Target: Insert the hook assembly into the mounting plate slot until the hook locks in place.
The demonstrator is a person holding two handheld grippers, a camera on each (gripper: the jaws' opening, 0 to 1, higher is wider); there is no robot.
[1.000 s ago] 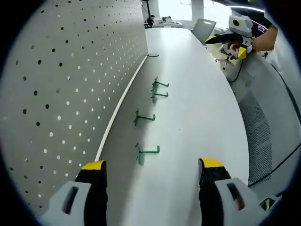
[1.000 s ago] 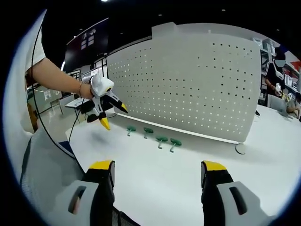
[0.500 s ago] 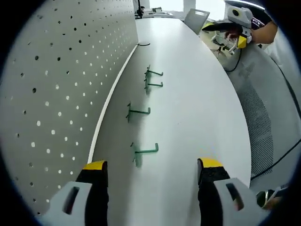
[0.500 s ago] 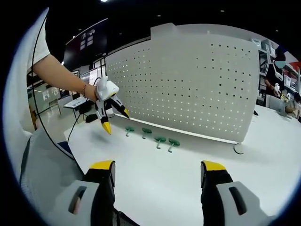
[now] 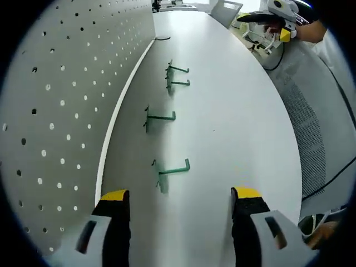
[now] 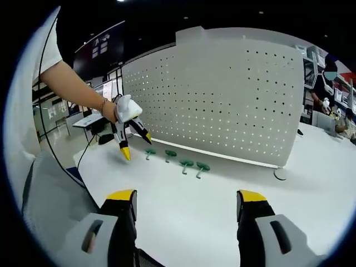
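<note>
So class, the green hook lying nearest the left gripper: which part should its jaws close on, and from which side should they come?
Grip the nearest green hook on its long straight shank, coming down from above with the left gripper and its jaws astride the shank. It lies flat on the white table, its base end toward the pegboard, so the shank is likely the easiest part to reach.

This looks like an open office or lab hall. A long white desk [image 5: 233, 111] carries an upright white pegboard [image 6: 222, 100]. Past it stand more desks, a chair [image 5: 225, 8] and a dark wall screen [image 6: 105, 47], and a person [image 6: 324, 83] is at a far desk.
</note>
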